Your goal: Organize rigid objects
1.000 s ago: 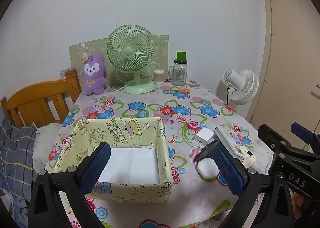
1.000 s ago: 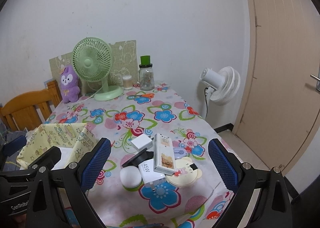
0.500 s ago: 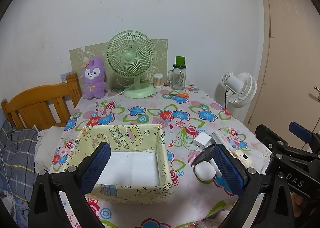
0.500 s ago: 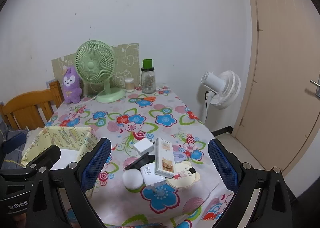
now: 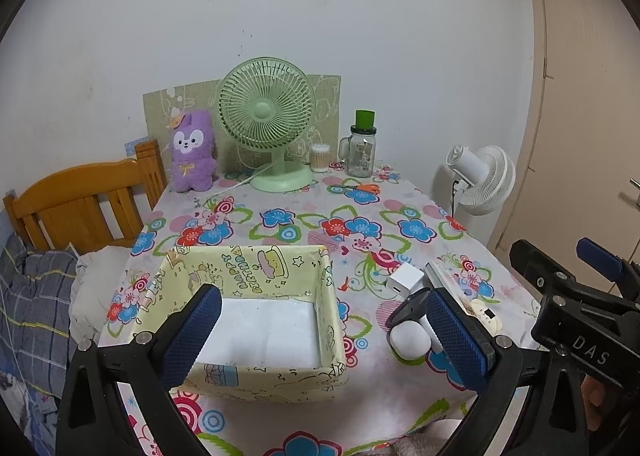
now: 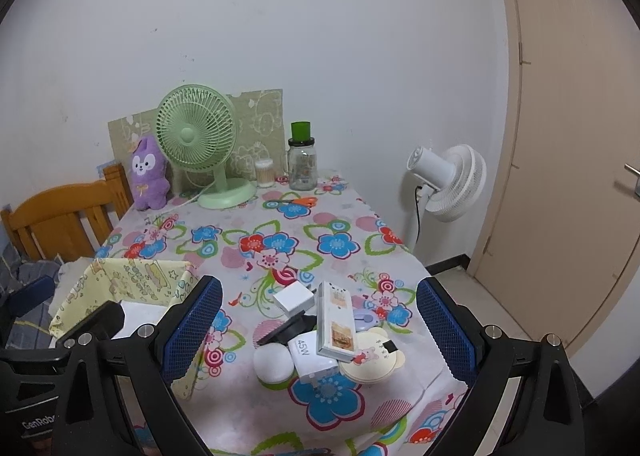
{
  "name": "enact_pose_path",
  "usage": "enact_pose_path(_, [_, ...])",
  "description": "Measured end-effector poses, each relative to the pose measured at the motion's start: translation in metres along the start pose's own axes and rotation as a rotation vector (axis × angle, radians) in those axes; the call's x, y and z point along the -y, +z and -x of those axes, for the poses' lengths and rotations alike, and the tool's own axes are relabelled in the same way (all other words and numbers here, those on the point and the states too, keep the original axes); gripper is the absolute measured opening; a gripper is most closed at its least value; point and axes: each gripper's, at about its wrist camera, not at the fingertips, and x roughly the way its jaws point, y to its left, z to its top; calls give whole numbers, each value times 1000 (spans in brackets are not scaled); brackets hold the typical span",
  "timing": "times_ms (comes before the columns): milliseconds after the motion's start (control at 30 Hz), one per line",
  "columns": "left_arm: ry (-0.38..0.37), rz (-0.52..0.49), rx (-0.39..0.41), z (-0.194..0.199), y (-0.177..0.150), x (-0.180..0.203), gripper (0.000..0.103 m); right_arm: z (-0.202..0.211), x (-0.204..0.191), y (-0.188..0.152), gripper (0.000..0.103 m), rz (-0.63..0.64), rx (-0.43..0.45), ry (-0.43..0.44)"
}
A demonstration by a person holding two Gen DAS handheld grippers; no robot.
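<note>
A yellow patterned box with a white floor stands open and empty on the flowered table; it also shows in the right wrist view. Right of it lies a pile of small things: a white cube charger, a long white box, a 45W charger, a white round case, a black thing and a cream bear-shaped disc. My left gripper is open above the box's near side. My right gripper is open, held above and in front of the pile.
At the table's far end stand a green desk fan, a purple plush, a glass jar with a green lid, a cotton-swab pot and orange scissors. A wooden chair is left, a white floor fan right.
Both grippers have pulled back and up from the table, so the box and the pile look smaller and lower. Nothing was taken hold of.
</note>
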Motion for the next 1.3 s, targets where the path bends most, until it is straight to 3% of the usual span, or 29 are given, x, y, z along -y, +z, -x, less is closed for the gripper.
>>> enact_pose_path(767, [4,-7,40,1,3,1,103,2,-1,3,99,6,21,6])
enact_pose_path(1300, [-23,-31,-27,-31,-7,21,102,-23,11,-4,99,4,-23,15])
